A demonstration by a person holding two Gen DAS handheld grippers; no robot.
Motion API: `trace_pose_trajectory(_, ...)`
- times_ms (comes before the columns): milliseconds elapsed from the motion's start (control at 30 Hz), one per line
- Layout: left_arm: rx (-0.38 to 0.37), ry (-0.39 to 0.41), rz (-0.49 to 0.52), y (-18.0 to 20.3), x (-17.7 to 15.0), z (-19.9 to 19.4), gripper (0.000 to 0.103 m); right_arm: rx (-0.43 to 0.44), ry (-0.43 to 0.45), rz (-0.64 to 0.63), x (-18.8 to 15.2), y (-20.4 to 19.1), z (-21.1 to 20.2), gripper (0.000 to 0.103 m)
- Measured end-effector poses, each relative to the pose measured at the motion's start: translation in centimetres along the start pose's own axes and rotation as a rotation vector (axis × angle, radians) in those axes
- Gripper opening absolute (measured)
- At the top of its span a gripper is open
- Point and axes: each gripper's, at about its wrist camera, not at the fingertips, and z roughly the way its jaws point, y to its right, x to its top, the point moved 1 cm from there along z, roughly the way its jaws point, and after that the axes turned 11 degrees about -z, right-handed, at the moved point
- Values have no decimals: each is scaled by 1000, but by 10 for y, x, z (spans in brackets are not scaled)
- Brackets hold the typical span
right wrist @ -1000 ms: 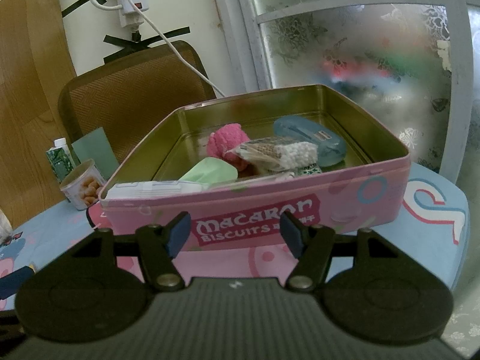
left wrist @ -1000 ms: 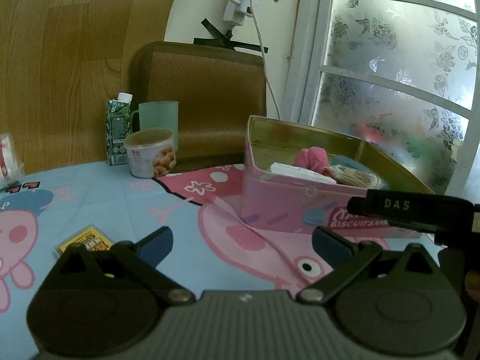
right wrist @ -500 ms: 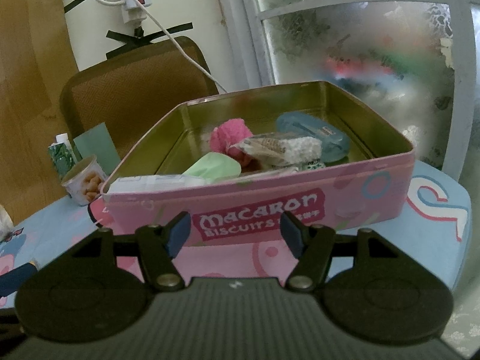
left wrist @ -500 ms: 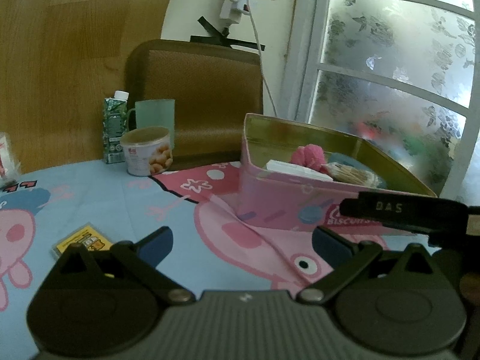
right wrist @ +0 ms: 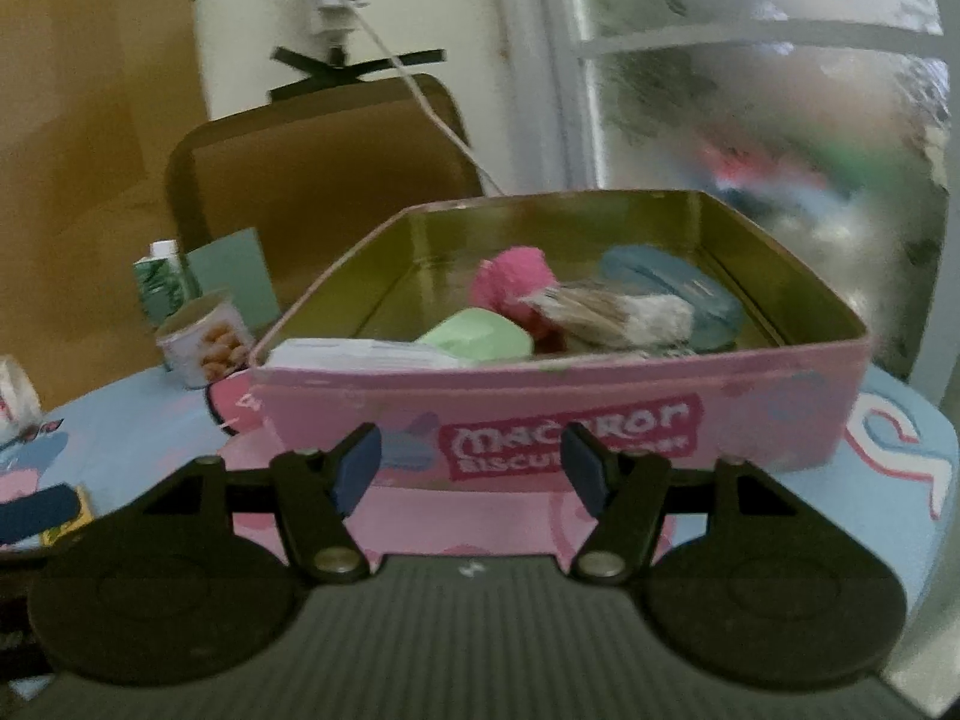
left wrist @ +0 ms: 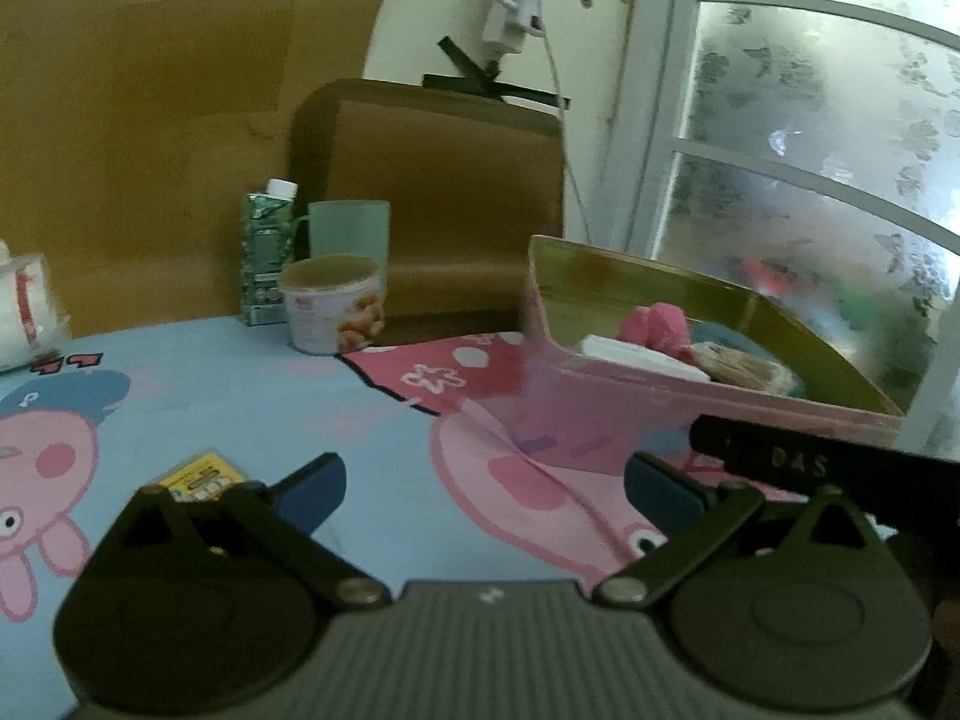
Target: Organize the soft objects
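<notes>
- The right claw [right wrist: 474, 468] hangs spread and empty just in front of the pink biscuit tin [right wrist: 558, 408], which sits on the cartoon-print bench [left wrist: 252, 384].
- The soft things already lie inside the tin: a pink pompom [right wrist: 510, 285], a green sponge [right wrist: 477, 339], a blue pouch [right wrist: 672, 291], a fuzzy brown-and-white bundle [right wrist: 606, 315] and a flat white packet [right wrist: 354, 354] resting against the near wall.
- The left claw [left wrist: 483, 483] is also spread and holds nothing, low over the bench and well apart from the tin.
- A small yellow packet [left wrist: 201, 477] lies on the bench just beside its left finger; whether it is soft cannot be told.
- To do this step well, the right claw likely needs to rise over the tin's near wall before reaching in, then pinch lightly so nothing is crushed.
- A snack tub [left wrist: 333, 312], a green carton [left wrist: 269, 258] and a mug [left wrist: 350, 228] stand at the far edge, best left alone.
</notes>
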Motion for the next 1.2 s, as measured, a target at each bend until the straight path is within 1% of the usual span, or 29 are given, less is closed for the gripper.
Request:
trace_pose_trajectory(133,24,-7,16,0,-1,7,103,33,-30,29,-2,2,5,70)
trace_pose_trajectory(200,30,-14,32,1,-2,9,103,40,-27,38,-4,3,4,70)
trace_pose_trajectory(267,39,-3,34,0,-2,7,103,52,-15,25,-5,1,0,70)
trace_pose_trajectory(333,52,17,15,-5,1,2,103,80,-9,11,-7,-4,-4,70)
trace_pose_trajectory(433,88,46,-50,-20,7,-11,103,139,1,-37,-9,-15,-8,70)
trace_pose_trajectory(500,125,60,-86,-35,10,-24,103,220,-10,-92,-9,-27,-9,72)
trace_pose_trajectory(567,203,78,-106,-54,8,-39,103,320,-33,-162,-7,-44,-6,74)
trace_pose_trajectory(667,310,92,-169,-88,2,-60,103,464,-64,-258,-1,-74,1,77)
trace_pose_trajectory(700,349,97,-193,-99,-1,-67,103,512,-68,-290,1,-86,4,79)
trace_pose_trajectory(767,426,107,-237,-118,-6,-77,102,599,-58,-361,2,-110,7,80)
trace_pose_trajectory(800,458,104,-261,-126,-9,-79,102,624,-58,-394,3,-122,9,81)
trace_pose_trajectory(833,469,99,-289,-133,-10,-80,102,651,-63,-425,3,-133,12,81)
trace_pose_trajectory(867,459,101,-315,-137,-11,-82,102,681,-70,-452,3,-143,16,81)
trace_pose_trajectory(933,472,116,-308,-136,-10,-81,102,717,-87,-485,3,-158,22,81)
trace_pose_trajectory(1000,482,116,-287,-131,-10,-78,102,733,-111,-523,1,-169,29,78)
trace_pose_trajectory(1033,487,119,-273,-128,-10,-77,102,729,-124,-542,-2,-173,33,71)
trace_pose_trajectory(1067,491,123,-259,-125,-10,-77,102,715,-95,-562,-3,-175,33,66)
trace_pose_trajectory(1100,488,124,-248,-124,-10,-77,102,722,-81,-571,-3,-175,33,59)
trace_pose_trajectory(1133,482,124,-243,-123,-10,-77,102,734,-89,-565,-2,-174,33,59)
trace_pose_trajectory(1200,472,119,-244,-123,-11,-75,102,725,-94,-559,-2,-167,30,59)
